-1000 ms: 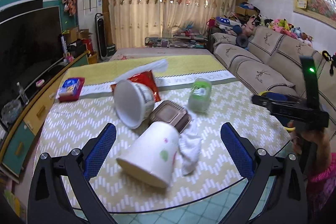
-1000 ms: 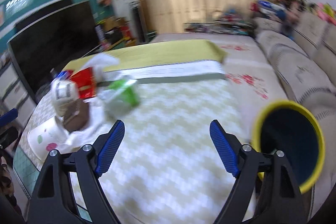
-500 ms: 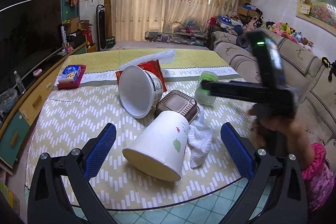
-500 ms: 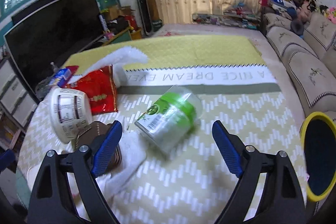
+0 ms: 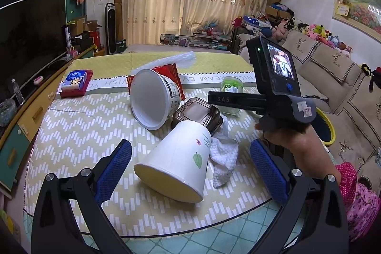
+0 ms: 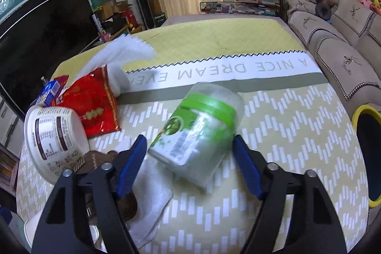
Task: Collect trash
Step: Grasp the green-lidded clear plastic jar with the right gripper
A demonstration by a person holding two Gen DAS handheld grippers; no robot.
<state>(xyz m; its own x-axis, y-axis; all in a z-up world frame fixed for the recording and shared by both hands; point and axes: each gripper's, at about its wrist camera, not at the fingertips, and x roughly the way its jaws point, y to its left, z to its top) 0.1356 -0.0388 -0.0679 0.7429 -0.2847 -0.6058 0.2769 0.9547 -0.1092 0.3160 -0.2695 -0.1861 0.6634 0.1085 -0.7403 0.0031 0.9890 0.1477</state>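
bench (image 6: 285, 135): strewn with trash, yellow bin (image 6: 366, 154) just off its right edge
green jar (image 6: 200, 135): lying on its side between right tongs (image 6: 188, 163), spread
left tongs (image 5: 190, 173): spread, hovering around tipped paper cup (image 5: 178, 166)
step: closing on jar
next: squeeze, lift, carry to bin

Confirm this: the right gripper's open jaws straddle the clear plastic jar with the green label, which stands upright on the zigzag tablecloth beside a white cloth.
Not quite. The clear plastic jar with the green label lies on its side, not upright, as the right wrist view shows. The rest holds: the right gripper has its jaws open on either side of it, on the zigzag tablecloth beside the white cloth.
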